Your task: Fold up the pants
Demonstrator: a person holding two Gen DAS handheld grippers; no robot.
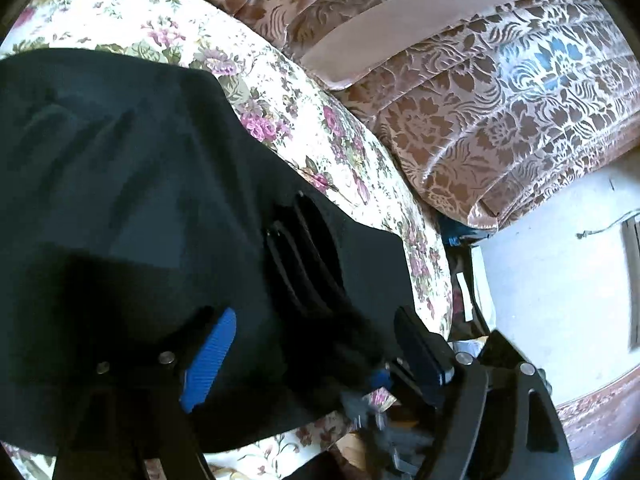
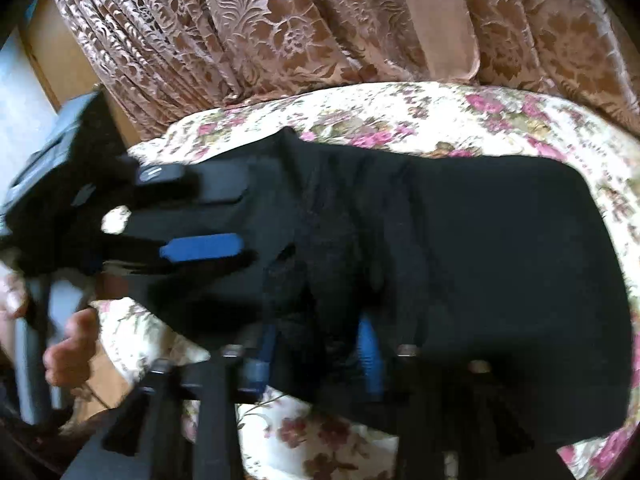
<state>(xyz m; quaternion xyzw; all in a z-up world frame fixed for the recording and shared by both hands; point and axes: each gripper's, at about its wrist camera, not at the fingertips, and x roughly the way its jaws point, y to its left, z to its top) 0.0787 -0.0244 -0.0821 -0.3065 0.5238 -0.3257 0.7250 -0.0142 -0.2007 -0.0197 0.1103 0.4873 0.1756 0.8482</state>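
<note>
Black pants (image 1: 132,184) lie on a bed with a floral sheet (image 1: 168,28). In the left wrist view my left gripper (image 1: 316,356) has its blue-padded fingers (image 1: 208,360) spread wide over the pants' edge, with cloth lying between them. In the right wrist view the pants (image 2: 480,248) are bunched in the middle. My right gripper (image 2: 316,348) has cloth gathered between its blue pads (image 2: 368,348), which stand close together. The left gripper (image 2: 192,216) also shows there at the left, fingers apart over the pants' end.
A brown floral curtain (image 1: 480,92) hangs behind the bed, also in the right wrist view (image 2: 280,28). A white wall and floor (image 1: 560,260) lie right of the bed's edge. A person's hand (image 2: 68,352) shows at lower left.
</note>
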